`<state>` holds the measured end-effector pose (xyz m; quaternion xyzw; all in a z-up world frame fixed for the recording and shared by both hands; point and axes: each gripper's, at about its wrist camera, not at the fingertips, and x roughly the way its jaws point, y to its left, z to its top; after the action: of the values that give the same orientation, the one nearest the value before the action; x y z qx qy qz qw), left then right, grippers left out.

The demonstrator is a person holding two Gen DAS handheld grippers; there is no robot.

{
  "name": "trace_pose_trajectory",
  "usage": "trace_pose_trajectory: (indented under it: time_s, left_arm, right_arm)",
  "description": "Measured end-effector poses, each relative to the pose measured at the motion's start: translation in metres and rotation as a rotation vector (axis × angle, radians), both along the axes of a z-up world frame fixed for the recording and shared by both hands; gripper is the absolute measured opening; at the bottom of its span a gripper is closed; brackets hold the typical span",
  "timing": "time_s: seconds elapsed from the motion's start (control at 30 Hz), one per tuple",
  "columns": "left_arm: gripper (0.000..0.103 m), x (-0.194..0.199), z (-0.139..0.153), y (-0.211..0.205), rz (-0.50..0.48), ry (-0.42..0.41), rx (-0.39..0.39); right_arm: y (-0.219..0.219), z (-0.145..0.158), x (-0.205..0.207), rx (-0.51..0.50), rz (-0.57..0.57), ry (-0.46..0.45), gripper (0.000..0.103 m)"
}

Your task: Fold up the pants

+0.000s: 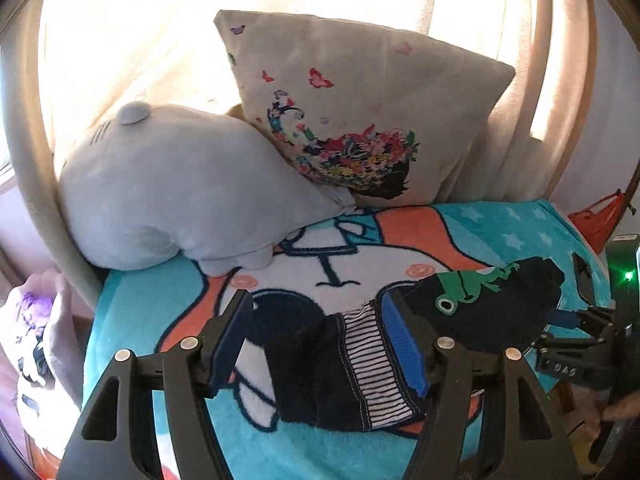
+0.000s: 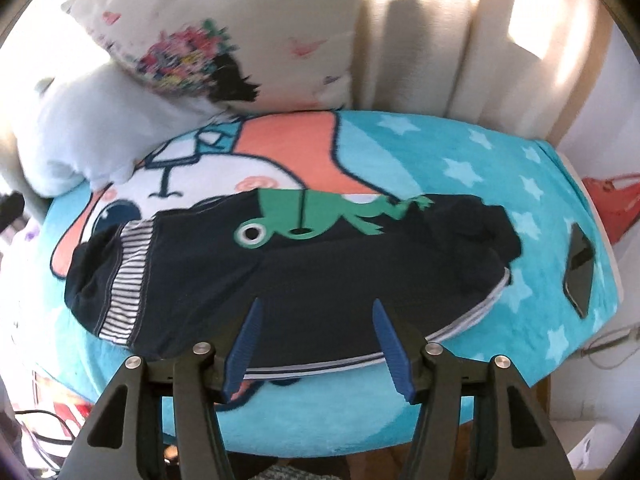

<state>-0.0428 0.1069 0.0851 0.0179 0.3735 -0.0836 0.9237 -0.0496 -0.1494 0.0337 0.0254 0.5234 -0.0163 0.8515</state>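
Note:
Small navy pants [image 2: 280,272] with a green frog print and a striped cuff lie across a turquoise cartoon blanket [image 2: 460,168]. In the left wrist view the pants [image 1: 360,364] show their striped cuff end between my fingers. My left gripper [image 1: 320,344] is open, hovering over that cuff end. My right gripper [image 2: 318,344] is open at the near edge of the pants, over the navy cloth. The right gripper also shows in the left wrist view [image 1: 576,320], at the far end of the pants.
A grey plush toy [image 1: 180,188] and a white flower-print pillow [image 1: 360,108] lie at the back of the blanket. A dark phone [image 2: 580,268] lies on the blanket's right side. A red object [image 2: 612,200] sits beyond the right edge. Curtains hang behind.

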Motion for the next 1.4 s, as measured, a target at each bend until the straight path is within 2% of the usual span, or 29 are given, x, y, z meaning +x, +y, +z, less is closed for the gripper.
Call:
trace_pose_trajectory:
  time_s: [0.2,0.43,0.63,0.9,1.4]
  left_arm:
    - [0.066,-0.006,-0.009,-0.015,0.048,0.073,0.035]
    - [0.066,-0.009,-0.021,-0.048,0.048,0.152,0.1]
    - [0.066,-0.009,-0.031,-0.075,0.038,0.204,0.141]
    - [0.066,-0.009,-0.036,-0.105,0.008,0.226,0.187]
    - [0.066,0.0,-0.05,-0.127,-0.005,0.275,0.201]
  right_arm:
    - [0.022,-0.002,0.004,0.017,0.09,-0.023,0.062]
    - [0.014,-0.01,-0.002,0.012,0.144,-0.034,0.062]
    - [-0.008,-0.019,-0.008,0.029,0.142,-0.019,0.062]
    - [-0.041,-0.028,-0.013,0.073,0.096,-0.003,0.063]
    - [-0.071,-0.04,-0.011,0.115,0.064,0.013,0.064]
